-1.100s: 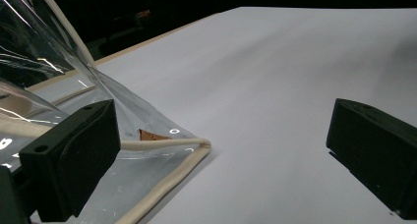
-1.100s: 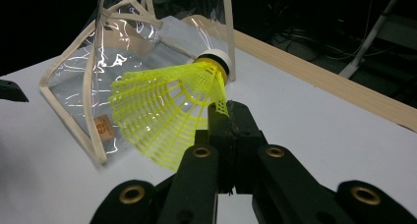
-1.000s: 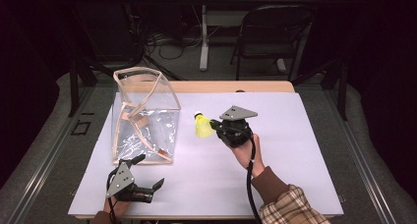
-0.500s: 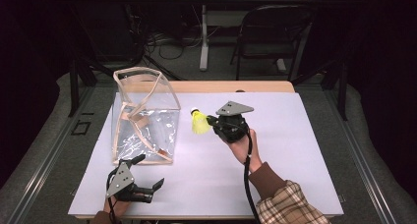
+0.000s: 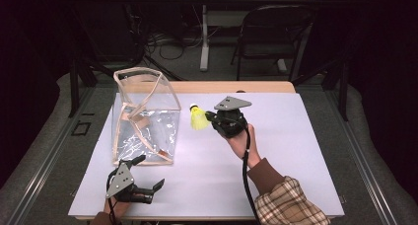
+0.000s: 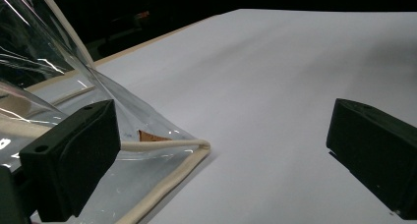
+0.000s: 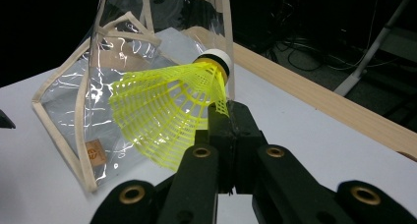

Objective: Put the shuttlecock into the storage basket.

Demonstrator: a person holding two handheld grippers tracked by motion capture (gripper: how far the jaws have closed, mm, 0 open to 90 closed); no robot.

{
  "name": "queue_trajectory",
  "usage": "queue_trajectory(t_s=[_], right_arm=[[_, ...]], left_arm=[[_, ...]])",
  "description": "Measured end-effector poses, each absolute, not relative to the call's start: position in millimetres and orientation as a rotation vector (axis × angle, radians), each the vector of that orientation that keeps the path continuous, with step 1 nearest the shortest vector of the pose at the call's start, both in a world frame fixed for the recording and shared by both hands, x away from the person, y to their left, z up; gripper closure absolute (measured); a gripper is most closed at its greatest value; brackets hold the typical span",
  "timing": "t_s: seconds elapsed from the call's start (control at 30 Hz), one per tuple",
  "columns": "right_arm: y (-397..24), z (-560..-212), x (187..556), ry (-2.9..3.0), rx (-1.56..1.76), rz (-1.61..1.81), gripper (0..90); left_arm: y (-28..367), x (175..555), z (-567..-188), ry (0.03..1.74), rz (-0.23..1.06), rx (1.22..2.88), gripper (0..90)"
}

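Toward the left side of the worktop point(image 5: 296, 151), a clear plastic bag point(image 5: 143, 121) with cream piping is seen standing upright, its mouth open at the top and a small brown tag low on its near face. At the near left corner of the worktop, just in front of the bag's near bottom edge, the left gripper point(image 5: 148, 174) is held low over the white surface; in the left gripper view its jaws are spread wide with nothing between them, and the bag's piped bottom corner point(image 6: 199, 146) is seen just beside the jaw on that view's left. Near the middle of the worktop, just to the right of the bag, a yellow shuttlecock point(image 5: 198, 119) with a white cork tip is held clear of the surface. It is clamped at the edge of its mesh skirt point(image 7: 167, 116) by the right gripper point(image 7: 228, 118), whose jaws are closed tightly on it, the cork pointing up and toward the far edge. The right gripper is gripped by a hand point(image 5: 241, 141) from a plaid sleeve reaching in from the near right edge.
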State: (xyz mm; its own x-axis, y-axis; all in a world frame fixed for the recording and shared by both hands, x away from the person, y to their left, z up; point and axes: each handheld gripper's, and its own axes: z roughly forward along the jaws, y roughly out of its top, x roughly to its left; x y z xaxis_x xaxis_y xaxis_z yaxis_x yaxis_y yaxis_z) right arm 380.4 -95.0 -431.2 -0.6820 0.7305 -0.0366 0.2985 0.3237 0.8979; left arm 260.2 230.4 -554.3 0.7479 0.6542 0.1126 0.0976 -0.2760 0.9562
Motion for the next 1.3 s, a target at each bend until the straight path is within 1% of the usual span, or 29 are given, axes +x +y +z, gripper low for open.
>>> queue_trajectory(t_s=[0.37, 1.3], right_arm=[[-93, -429, 393, 2.156, 0.923, 1.331, 90.0], [-87, -417, 406, 2.161, 0.907, 1.305, 90.0]], left_arm=[[231, 261, -554, 0.591, 0.6, 1.789, 0.0], [232, 261, -554, 0.6, 0.601, 1.785, 0.0]])
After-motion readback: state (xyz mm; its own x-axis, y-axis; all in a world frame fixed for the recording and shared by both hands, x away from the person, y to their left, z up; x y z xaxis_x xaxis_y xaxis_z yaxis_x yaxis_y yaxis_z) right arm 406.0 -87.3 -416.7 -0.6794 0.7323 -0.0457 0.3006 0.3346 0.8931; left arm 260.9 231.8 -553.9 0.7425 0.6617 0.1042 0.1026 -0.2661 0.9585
